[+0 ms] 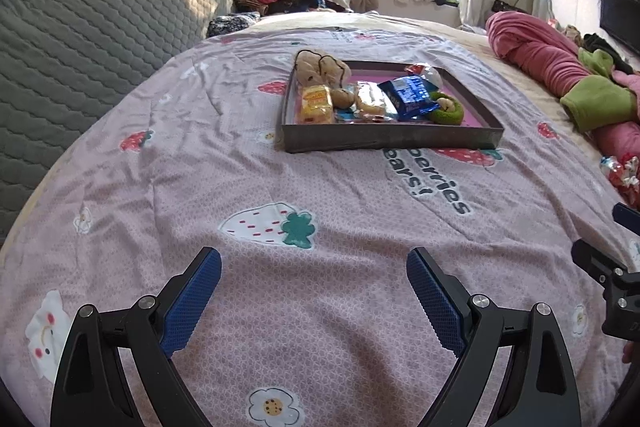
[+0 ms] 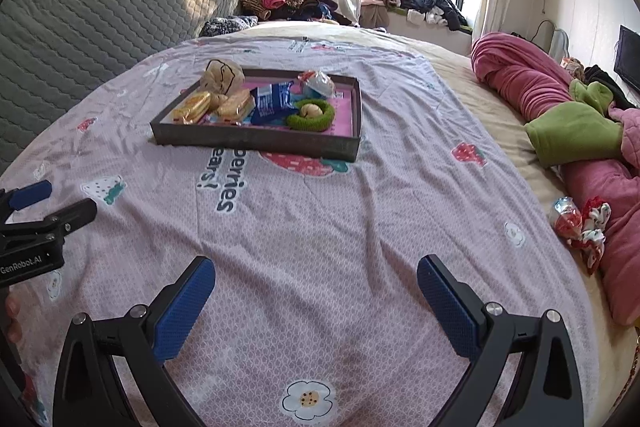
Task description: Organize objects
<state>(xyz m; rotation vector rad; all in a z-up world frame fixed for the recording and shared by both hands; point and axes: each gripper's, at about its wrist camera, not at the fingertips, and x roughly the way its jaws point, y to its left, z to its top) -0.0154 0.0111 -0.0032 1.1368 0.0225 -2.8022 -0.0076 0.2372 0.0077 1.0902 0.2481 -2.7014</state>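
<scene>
Left wrist view showed the left gripper low over the bed, its blue fingers spread wide with nothing between them. Far ahead sat a dark tray on the pink strawberry sheet. Going left to right inside it lay a tan soft toy, a yellow snack pack, a blue packet and a green ring toy.

Right wrist view showed the right gripper opened just as wide and empty too. Near the right edge of the bed, beside the red blanket, lay a red and white wrapped candy and a red and white cloth bit, well apart from the tray.

Most things looked packed already. The job seemed nearly done. Next, the right gripper would likely need to swing right, drop over the candy and close on it gently.
</scene>
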